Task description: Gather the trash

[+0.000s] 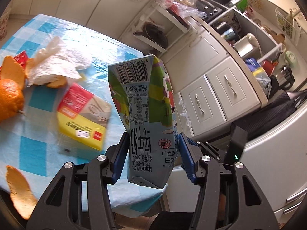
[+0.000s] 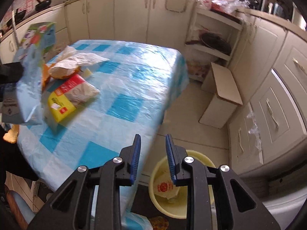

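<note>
We had the left gripper [image 1: 152, 153] clamped on the milk carton [image 1: 145, 115], its blue pads pressed against the carton's two sides near the lower end, the carton lifted clear above the corner of the table [image 1: 107, 44] with its barcode end pointing away from us. In the right wrist view that same carton [image 2: 28, 72] hung at the far left, above the table's left side. Our right gripper [image 2: 153, 157] held nothing, its fingers parted by a moderate gap, and it hovered just past the near edge of the checked tablecloth [image 2: 124, 88], above the yellow bin [image 2: 159, 197] on the floor, where a wrapper [image 2: 166, 188] already lay inside. On the table remained the red and yellow packet [image 2: 71, 97], the crumpled tissue [image 2: 80, 61] and orange peel [image 1: 18, 189], bunched toward the left side; the right half of the cloth lay bare to its edge. Between the table and the cabinets [image 2: 278, 99] ran a strip of floor, with a cardboard box [image 2: 222, 95] standing beside the cabinets.
</note>
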Tool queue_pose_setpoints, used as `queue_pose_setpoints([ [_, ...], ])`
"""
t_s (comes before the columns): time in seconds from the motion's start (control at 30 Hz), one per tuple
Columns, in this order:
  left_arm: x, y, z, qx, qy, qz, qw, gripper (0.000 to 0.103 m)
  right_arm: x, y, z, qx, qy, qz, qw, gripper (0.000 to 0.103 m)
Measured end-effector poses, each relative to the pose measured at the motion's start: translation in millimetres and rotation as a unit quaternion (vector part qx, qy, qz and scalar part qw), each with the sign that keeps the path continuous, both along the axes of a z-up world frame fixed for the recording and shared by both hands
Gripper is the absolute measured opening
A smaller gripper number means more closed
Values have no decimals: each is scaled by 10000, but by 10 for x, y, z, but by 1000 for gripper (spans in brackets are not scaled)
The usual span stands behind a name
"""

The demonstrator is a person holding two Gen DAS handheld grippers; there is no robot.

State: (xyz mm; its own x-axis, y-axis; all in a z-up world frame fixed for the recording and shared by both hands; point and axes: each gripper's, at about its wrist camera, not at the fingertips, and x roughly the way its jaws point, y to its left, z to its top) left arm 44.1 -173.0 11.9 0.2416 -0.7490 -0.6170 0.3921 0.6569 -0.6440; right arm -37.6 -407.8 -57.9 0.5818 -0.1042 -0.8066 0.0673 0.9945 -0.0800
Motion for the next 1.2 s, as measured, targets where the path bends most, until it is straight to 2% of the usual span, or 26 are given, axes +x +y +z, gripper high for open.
queue_pose_setpoints([
  [0.17,-122,-487,-36,112,-28,-351,9993,49,-106,-619,-314,287,556,-763,9951,27],
  [0.3,-227,-942,-154,243,29,-607,9979,49,-130,-864,-558,489,981,-1067,9882,27],
  [0.33,-254,-1026,-192,272,46,-659,9974,49,-124,-899,-632,548,1142,-1090,9859,29],
  [0.4,-310,-1210,-277,359,94,-752,9965,49,-126,-930,-704,502,1313,-1144,9834,39],
  [0.43,-334,-1295,-329,407,135,-796,9959,49,-133,-957,-708,464,1297,-1232,9828,47],
  [0.5,-378,-1470,-434,525,208,-880,9945,49,-168,-1041,-639,506,1166,-1432,9815,49],
  [0.63,-448,-1676,-631,731,316,-1008,9917,49,-302,-1247,-326,636,572,-1928,9775,55],
  [0.77,-486,-1817,-778,843,437,-1053,9899,49,-425,-1372,-46,1043,-64,-2048,9732,65],
  [0.9,-517,-1701,-715,696,473,-982,9916,49,-384,-1431,-49,1339,-166,-2004,9704,65],
  [1.03,-514,-1210,-433,573,221,-706,9956,49,-222,-1377,-63,1885,-231,-1942,9624,65],
  [1.07,-495,-1047,-358,550,164,-596,9966,49,-149,-1290,-38,2003,-255,-1782,9631,65],
  [1.13,-443,-642,-201,522,45,-274,9982,49,71,-927,3,1987,-221,-1238,9720,67],
  [1.2,-381,-257,-45,502,-79,73,9987,49,280,-463,30,1877,-118,-598,9803,78],
])
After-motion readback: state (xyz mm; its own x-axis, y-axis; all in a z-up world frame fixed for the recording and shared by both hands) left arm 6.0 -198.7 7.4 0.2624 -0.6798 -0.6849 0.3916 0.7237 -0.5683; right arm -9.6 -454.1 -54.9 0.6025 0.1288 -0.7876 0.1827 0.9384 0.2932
